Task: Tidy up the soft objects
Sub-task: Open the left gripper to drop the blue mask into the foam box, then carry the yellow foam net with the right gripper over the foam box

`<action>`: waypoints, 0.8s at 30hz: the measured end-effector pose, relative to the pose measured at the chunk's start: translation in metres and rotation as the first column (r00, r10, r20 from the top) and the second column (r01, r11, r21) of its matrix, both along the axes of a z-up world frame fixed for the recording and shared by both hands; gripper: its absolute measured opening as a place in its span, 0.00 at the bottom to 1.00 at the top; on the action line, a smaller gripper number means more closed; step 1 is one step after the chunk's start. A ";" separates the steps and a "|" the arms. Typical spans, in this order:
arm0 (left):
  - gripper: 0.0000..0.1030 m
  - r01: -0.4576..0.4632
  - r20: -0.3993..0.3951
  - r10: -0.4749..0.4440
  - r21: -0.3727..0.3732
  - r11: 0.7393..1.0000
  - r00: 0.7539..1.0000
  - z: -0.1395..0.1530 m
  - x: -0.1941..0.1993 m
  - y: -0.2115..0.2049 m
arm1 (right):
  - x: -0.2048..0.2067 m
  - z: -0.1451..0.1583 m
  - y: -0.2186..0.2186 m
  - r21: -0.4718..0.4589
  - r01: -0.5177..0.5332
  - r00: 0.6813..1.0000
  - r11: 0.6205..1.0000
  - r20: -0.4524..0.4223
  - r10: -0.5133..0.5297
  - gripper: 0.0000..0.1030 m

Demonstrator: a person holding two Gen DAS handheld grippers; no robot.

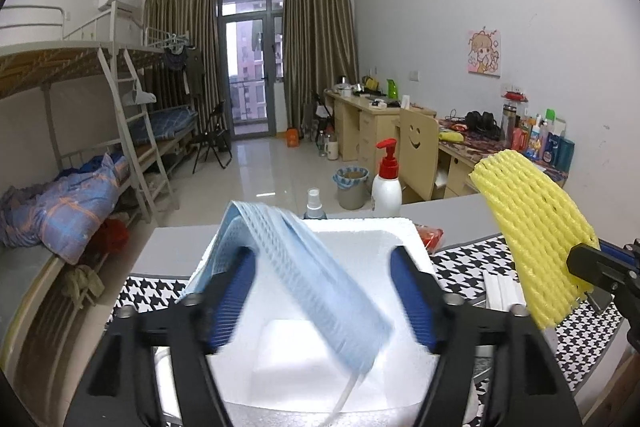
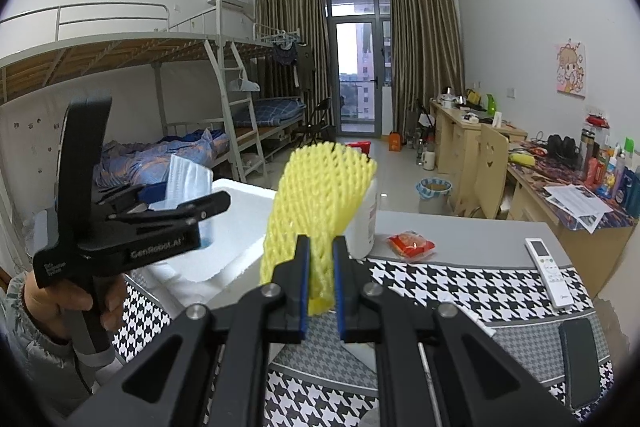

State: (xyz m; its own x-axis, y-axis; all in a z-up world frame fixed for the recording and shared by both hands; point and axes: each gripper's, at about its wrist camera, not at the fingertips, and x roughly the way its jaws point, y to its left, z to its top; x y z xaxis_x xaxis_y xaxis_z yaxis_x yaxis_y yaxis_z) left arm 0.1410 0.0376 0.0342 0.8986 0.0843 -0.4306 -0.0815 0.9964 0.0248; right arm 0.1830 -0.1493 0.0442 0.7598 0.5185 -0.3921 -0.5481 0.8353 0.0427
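Observation:
My left gripper (image 1: 322, 291) is open above a white foam box (image 1: 360, 243). A blue face mask (image 1: 304, 267) hangs loose between its fingers, draped over the left finger and blurred. My right gripper (image 2: 320, 279) is shut on a yellow foam net sleeve (image 2: 320, 203) and holds it upright above the table, right of the box. The sleeve (image 1: 536, 227) also shows at the right of the left wrist view, and the left gripper (image 2: 216, 205) with the mask (image 2: 188, 183) shows over the box (image 2: 240, 227) in the right wrist view.
A white pump bottle (image 1: 386, 183) and a small spray bottle (image 1: 314, 203) stand behind the box. A red packet (image 2: 412, 243), a white remote (image 2: 548, 271) and a dark phone (image 2: 580, 359) lie on the houndstooth cloth (image 2: 460, 283). Bunk beds stand left, desks right.

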 end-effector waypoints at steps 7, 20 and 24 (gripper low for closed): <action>0.99 0.003 0.026 -0.003 -0.008 1.000 1.000 0.002 -0.006 0.004 | 0.000 0.000 0.006 -0.006 0.000 1.000 1.000 -0.004 0.000 0.13; 0.99 0.002 0.034 -0.002 0.018 1.000 0.999 0.002 -0.017 0.007 | 0.001 0.000 0.017 -0.016 -0.020 1.000 1.000 0.000 0.020 0.13; 0.99 -0.008 0.057 0.006 0.023 1.000 0.998 0.006 -0.024 0.010 | 0.000 0.001 0.024 -0.022 -0.034 0.999 0.999 0.001 0.034 0.13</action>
State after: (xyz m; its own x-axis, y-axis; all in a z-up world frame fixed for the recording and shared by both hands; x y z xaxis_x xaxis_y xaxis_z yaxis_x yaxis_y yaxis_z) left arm 0.1173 0.0479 0.0398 0.9208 0.1001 -0.3769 -0.0905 0.9950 0.0433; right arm 0.1835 -0.1256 0.0454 0.7427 0.5353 -0.4023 -0.5760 0.8171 0.0239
